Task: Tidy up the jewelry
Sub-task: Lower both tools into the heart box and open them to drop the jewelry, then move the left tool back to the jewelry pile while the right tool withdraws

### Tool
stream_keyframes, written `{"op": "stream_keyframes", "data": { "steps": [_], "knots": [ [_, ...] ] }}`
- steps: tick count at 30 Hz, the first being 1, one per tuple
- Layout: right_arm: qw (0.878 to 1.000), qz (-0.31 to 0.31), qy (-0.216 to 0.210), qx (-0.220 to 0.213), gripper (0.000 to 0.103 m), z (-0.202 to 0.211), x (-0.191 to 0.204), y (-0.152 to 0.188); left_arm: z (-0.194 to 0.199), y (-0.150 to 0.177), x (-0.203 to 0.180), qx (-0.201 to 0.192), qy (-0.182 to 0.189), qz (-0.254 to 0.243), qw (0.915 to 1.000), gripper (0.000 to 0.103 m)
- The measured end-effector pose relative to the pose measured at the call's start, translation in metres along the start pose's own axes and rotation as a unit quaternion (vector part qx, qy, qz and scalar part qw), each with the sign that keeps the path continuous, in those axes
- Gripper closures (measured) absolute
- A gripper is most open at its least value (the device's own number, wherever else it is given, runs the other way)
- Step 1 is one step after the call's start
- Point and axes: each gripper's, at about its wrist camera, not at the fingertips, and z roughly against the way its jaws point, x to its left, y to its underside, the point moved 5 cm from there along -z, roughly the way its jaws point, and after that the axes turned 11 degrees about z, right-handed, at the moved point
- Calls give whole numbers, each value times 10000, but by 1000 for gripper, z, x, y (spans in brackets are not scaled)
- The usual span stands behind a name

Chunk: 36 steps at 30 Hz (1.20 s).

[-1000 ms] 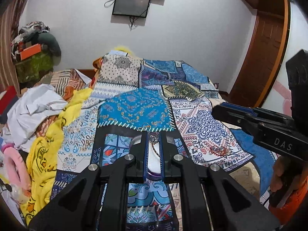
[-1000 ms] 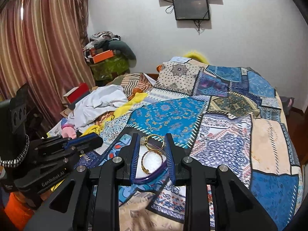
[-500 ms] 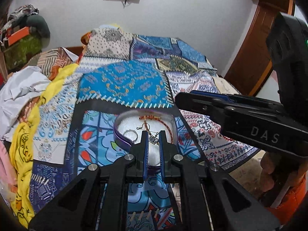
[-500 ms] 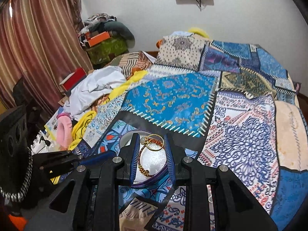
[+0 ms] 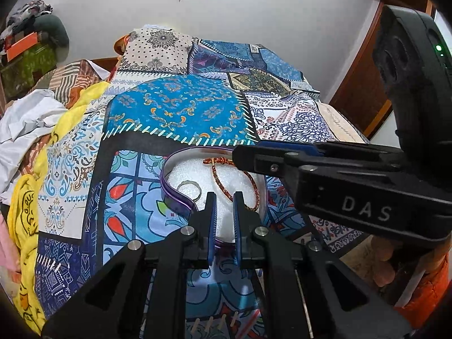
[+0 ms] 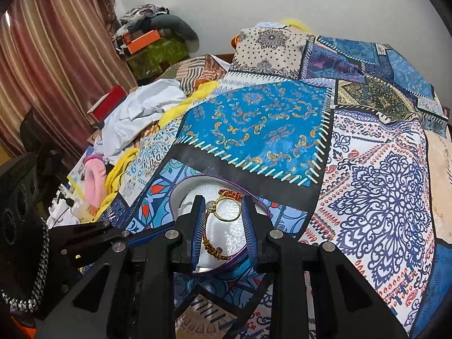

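Observation:
A round purple-rimmed box (image 5: 169, 195) with a white foam liner sits on the patchwork bedspread (image 5: 175, 113). My left gripper (image 5: 224, 199) hangs low over its near side. Its jaws are nearly together, and a red braided cord bracelet (image 5: 217, 178) runs up to its tips and loops across the foam. A silver ring (image 5: 189, 189) lies in the box beside it. My right gripper (image 6: 223, 206) is shut on a gold ring (image 6: 226, 212) over the same box (image 6: 180, 189). From the left wrist, the right gripper (image 5: 240, 155) reaches in over the far rim.
Crumpled white and yellow cloth (image 5: 36, 118) and a pink item (image 6: 94, 175) lie along the bed's left side. Beyond them stand a red box (image 6: 108, 101), a pile of belongings (image 6: 155, 42) and striped curtains (image 6: 42, 56). A wooden door (image 5: 361, 90) is at the right.
Both grippers have sunk toward the bed and tipped downward, so the round box now sits right under their tips. The red cord now lies spread on the foam.

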Motion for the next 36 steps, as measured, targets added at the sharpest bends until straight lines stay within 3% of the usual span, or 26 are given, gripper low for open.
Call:
{"op": "stream_keyframes", "data": {
  "steps": [10, 19, 25, 29, 36],
  "knots": [
    [9998, -97, -115, 110, 75, 1, 2, 0, 9, 0, 0, -18, -32, -3, 10000, 94],
    [9997, 6, 160, -205, 74, 33, 2, -5, 28, -6, -6, -194, -123, -34, 9997, 93],
    [9981, 36, 422, -450, 74, 62, -4, -6, 45, -11, -11, -410, -233, -31, 9989, 79],
    [9960, 48, 622, -633, 65, 83, -9, -3, 56, -15, -18, -540, -282, -33, 9981, 70],
    [9915, 36, 991, -842, 63, 114, -21, 7, 68, -20, -40, -701, -247, -152, 9971, 64]
  ]
}}
